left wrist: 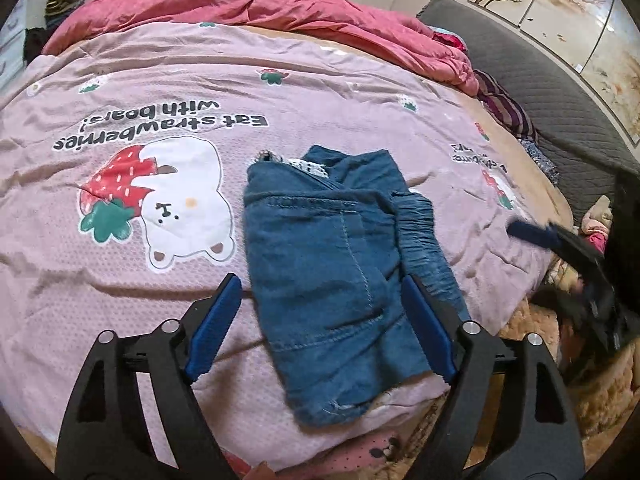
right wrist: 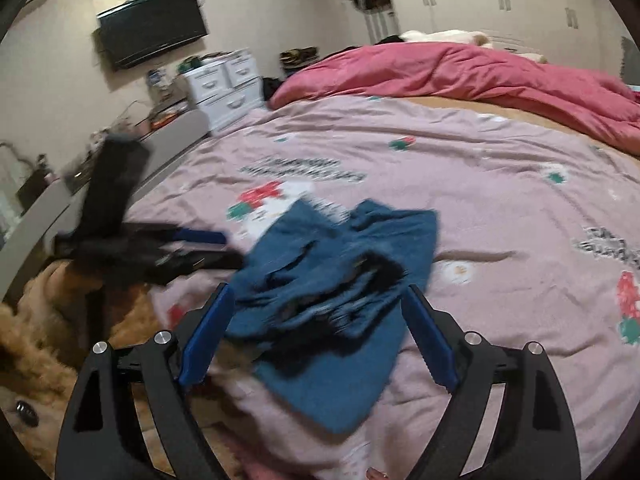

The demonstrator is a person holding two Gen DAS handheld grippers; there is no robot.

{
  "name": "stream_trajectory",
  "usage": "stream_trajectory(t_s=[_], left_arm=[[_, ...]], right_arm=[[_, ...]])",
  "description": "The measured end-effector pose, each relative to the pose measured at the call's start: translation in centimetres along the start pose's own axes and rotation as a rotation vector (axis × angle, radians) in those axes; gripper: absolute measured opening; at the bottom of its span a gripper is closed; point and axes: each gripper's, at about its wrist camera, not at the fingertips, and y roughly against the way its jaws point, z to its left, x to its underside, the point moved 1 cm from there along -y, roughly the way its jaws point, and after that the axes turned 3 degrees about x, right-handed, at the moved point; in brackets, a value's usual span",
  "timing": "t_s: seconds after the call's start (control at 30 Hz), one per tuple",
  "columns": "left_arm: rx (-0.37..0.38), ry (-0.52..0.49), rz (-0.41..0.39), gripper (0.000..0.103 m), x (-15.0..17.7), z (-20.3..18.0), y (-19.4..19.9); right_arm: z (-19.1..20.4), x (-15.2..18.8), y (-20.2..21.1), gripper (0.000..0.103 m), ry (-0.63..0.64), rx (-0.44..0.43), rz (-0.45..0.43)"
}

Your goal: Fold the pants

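- Nearest to the left wrist camera, the left claw (left wrist: 322, 322) is seen with its two blue fingers (left wrist: 214, 326) standing wide apart; nothing is clamped, and the cloth only lies below and between them.
- Just beyond, the pants (left wrist: 336, 272) are laid on the pink bedspread (left wrist: 120, 248), near the edge of the bed, beside the printed bear (left wrist: 186, 204).
- The pants are already folded into a short, thick packet, with the waistband (left wrist: 420, 232) turned on top, so the task is judged to be almost finished.
- Perhaps only a small smoothing is left, because the packet is a little crooked.
- To the right, the right claw (left wrist: 532, 234) is seen blurred, away from the pants.
- In the right wrist view, the right claw's fingers (right wrist: 426, 340) are also spread wide and nothing is gripped.
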Motion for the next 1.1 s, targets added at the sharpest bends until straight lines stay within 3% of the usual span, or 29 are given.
stream_trajectory(t_s=[0.27, 0.37, 0.4, 0.47, 0.53, 0.73, 0.77, 0.8, 0.9, 1.1], left_arm=[[-0.008, 0.043, 0.009, 0.079, -1.9, 2.6, -0.2], [0.028, 0.041, 0.033, 0.078, -2.6, 3.0, -1.1], [0.038, 0.042, 0.041, 0.074, -2.7, 3.1, -1.4], [0.037, 0.038, 0.066, 0.049, -2.9, 3.2, -2.3], [0.042, 0.019, 0.093, 0.042, -3.1, 2.9, -3.3], [0.015, -0.017, 0.129, 0.041, -2.9, 2.1, -5.4], [0.011, -0.012, 0.134, 0.041, -2.9, 2.2, -5.7], [0.012, -0.007, 0.137, 0.041, -2.9, 2.4, -5.9], [0.014, 0.005, 0.141, 0.041, -2.8, 2.7, -6.1], [0.018, 0.012, 0.136, 0.044, -2.7, 2.7, -6.1]], right_arm=[[6.7, 2.0, -2.2, 0.084, 0.194, -0.067, 0.079], [8.5, 2.4, -3.5, 0.071, 0.266, -0.063, 0.088], [9.0, 2.4, -3.9, 0.066, 0.288, -0.066, 0.091], [9.8, 2.4, -4.6, 0.059, 0.333, -0.067, 0.082], [10.5, 2.3, -5.3, 0.055, 0.378, -0.047, 0.092], [12.3, 2.7, -7.6, 0.043, 0.588, 0.089, 0.119], [12.2, 2.9, -8.3, 0.035, 0.602, 0.088, 0.141], [11.9, 3.1, -9.0, 0.02, 0.584, 0.062, 0.186], [11.4, 3.7, -9.7, 0.003, 0.55, 0.009, 0.252], [10.1, 4.3, -7.3, 0.002, 0.5, -0.051, 0.265]])
